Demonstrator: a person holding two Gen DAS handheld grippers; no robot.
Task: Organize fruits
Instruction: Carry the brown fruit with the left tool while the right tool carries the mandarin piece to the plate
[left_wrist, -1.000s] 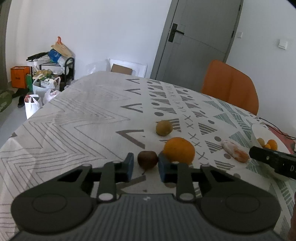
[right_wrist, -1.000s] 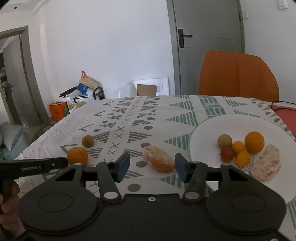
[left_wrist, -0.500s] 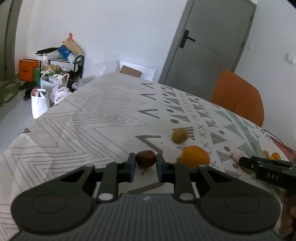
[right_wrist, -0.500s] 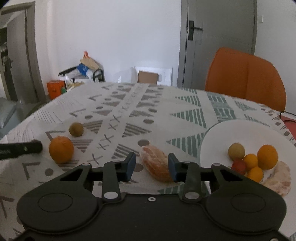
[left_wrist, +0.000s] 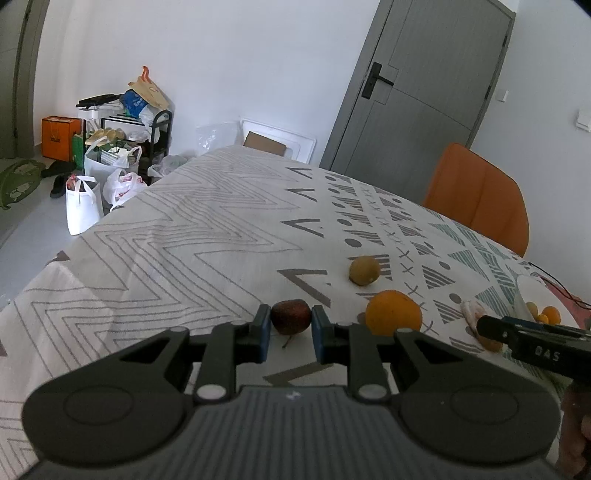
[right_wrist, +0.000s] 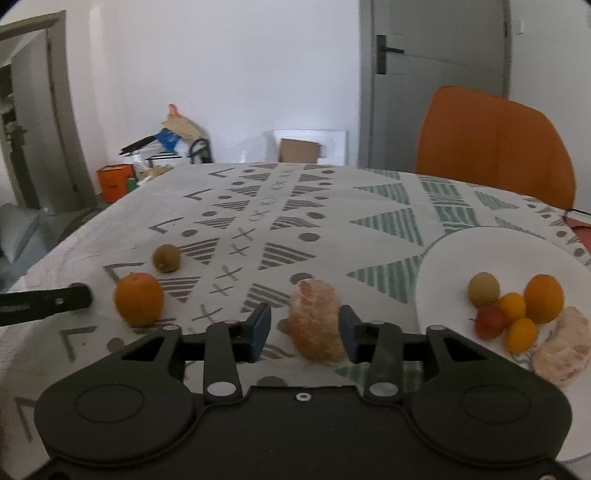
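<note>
My left gripper (left_wrist: 290, 334) is shut on a small dark red fruit (left_wrist: 290, 316), its blue pads touching both sides, low over the patterned tablecloth. An orange (left_wrist: 393, 313) and a brown-green kiwi (left_wrist: 364, 270) lie just to its right. My right gripper (right_wrist: 303, 334) is open around a peeled citrus piece (right_wrist: 318, 325); the right pad touches it and a gap shows at the left pad. A white plate (right_wrist: 461, 251) to the right holds several fruits and another peeled piece (right_wrist: 561, 347). The orange (right_wrist: 139, 299) and kiwi (right_wrist: 167, 257) also show in the right wrist view.
An orange chair (right_wrist: 495, 144) stands at the table's far side before a grey door (left_wrist: 424, 92). Bags and a cluttered rack (left_wrist: 122, 147) sit on the floor beyond the left table edge. The left gripper's finger (right_wrist: 44, 301) shows at the left of the right wrist view.
My left jaws closed onto the dark red fruit. My right gripper moved forward around the peeled citrus piece and narrowed its jaws.
</note>
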